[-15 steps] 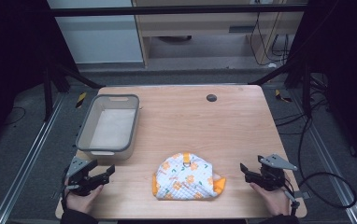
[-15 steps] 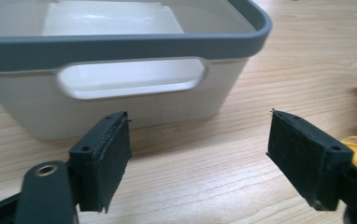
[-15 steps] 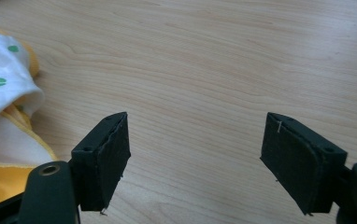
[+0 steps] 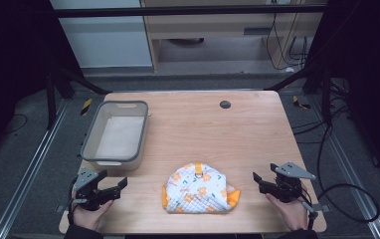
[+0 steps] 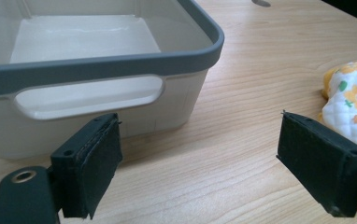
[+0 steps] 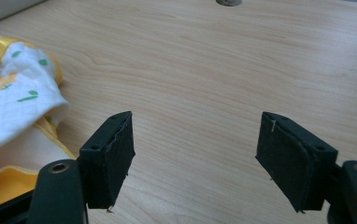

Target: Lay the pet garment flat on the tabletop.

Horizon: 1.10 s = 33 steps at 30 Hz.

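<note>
Both grippers' fingers standing open and empty, the cloth (image 4: 198,188) is lying near-centre on the tabletop (image 4: 237,129) between them, long axis left-right, right gripper (image 4: 263,183) sitting slightly nearer than left gripper (image 4: 116,188).

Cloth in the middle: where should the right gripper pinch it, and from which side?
Probably the yellow-trimmed corner of the cloth, coming in low from the right. That edge sticks out toward the right gripper, whose jaws are open and empty, with bare table between them. The rest lies folded flat, offering little to pinch. The yellow loop at the far edge is another option.
</note>
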Available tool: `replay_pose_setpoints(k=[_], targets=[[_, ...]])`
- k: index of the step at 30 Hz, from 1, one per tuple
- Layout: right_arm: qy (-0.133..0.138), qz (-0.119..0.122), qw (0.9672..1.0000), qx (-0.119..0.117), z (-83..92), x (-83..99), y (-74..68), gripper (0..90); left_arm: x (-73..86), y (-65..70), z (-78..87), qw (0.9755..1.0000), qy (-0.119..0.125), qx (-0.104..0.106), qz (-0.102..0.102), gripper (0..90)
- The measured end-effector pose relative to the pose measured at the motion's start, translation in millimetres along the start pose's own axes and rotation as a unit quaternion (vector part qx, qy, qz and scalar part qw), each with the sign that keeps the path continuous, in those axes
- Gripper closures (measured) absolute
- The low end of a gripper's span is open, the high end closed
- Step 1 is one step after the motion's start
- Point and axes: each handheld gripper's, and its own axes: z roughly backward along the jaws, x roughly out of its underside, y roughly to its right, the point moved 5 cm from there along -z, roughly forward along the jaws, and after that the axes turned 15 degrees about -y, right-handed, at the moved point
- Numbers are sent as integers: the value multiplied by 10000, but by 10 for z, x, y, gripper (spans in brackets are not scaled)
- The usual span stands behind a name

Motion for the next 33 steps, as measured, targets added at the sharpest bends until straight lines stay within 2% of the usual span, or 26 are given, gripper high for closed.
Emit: replay_pose_setpoints(k=[2, 6, 10, 11, 16, 18, 20, 22, 24, 26, 33], targets=[[-3, -22, 10000, -18, 8, -16, -7, 283, -32, 9, 12, 10000, -16, -21, -27, 130], [41, 29, 10000, -73, 60, -102, -40, 292, -105, 46, 60, 9999, 35, 89, -59, 128], [140, 43, 9998, -166, 147, -251, -59, 311, -237, 103, 113, 9997, 80, 63, -232, 135], [185, 58, 9997, -174, 167, -327, -62, 318, -274, 123, 123, 9996, 90, 93, -267, 140], [236, 98, 9994, -237, 183, -470, -106, 328, -443, 223, 131, 9989, 201, 263, -324, 157], [231, 167, 9991, -329, 167, -564, -169, 332, -509, 279, 96, 9986, 201, 334, -346, 163], [225, 186, 9989, -356, 161, -585, -189, 336, -535, 308, 76, 9985, 213, 362, -360, 165], [210, 300, 9983, -463, 110, -665, -285, 352, -585, 377, 16, 9982, 182, 390, -420, 180], [209, 307, 9982, -477, 102, -674, -301, 356, -603, 409, -15, 9980, 156, 401, -457, 184], [179, 439, 9972, -571, 36, -719, -402, 372, -641, 478, -80, 9976, 110, 440, -524, 197], [65, 598, 9957, -707, -90, -742, -556, 394, -678, 624, -239, 9959, -68, 543, -723, 233]])
